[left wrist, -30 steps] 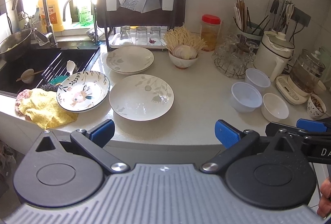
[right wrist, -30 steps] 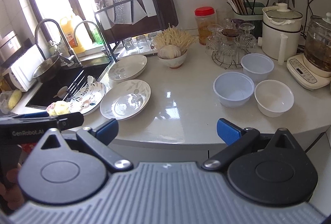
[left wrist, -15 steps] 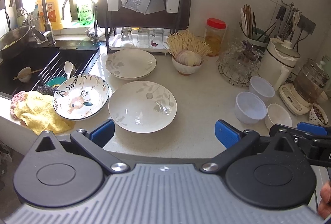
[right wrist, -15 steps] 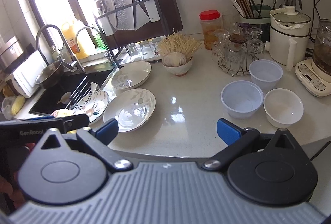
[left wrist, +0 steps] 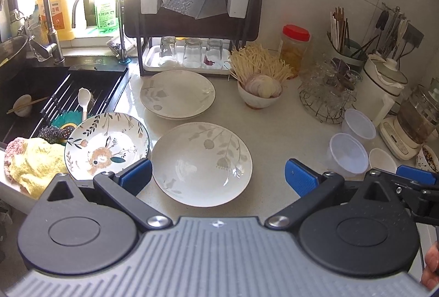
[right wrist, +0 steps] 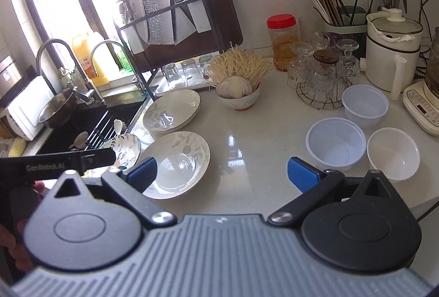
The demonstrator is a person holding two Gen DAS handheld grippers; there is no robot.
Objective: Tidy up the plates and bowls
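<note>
— Report gripper status.
— My left gripper [left wrist: 218, 176] and right gripper [right wrist: 222, 173] both stand wide apart, holding nothing, above the counter [left wrist: 274, 132] edge.
— Location of the crockery?
— Two leaf-pattern plates [left wrist: 201, 164] and a rabbit plate [left wrist: 107, 144] by the sink [left wrist: 41, 83]; two plastic bowls [right wrist: 336, 143] and a white bowl [right wrist: 393, 153] grouped on my right.

Both grippers have moved closer over the counter [left wrist: 274, 138].
</note>
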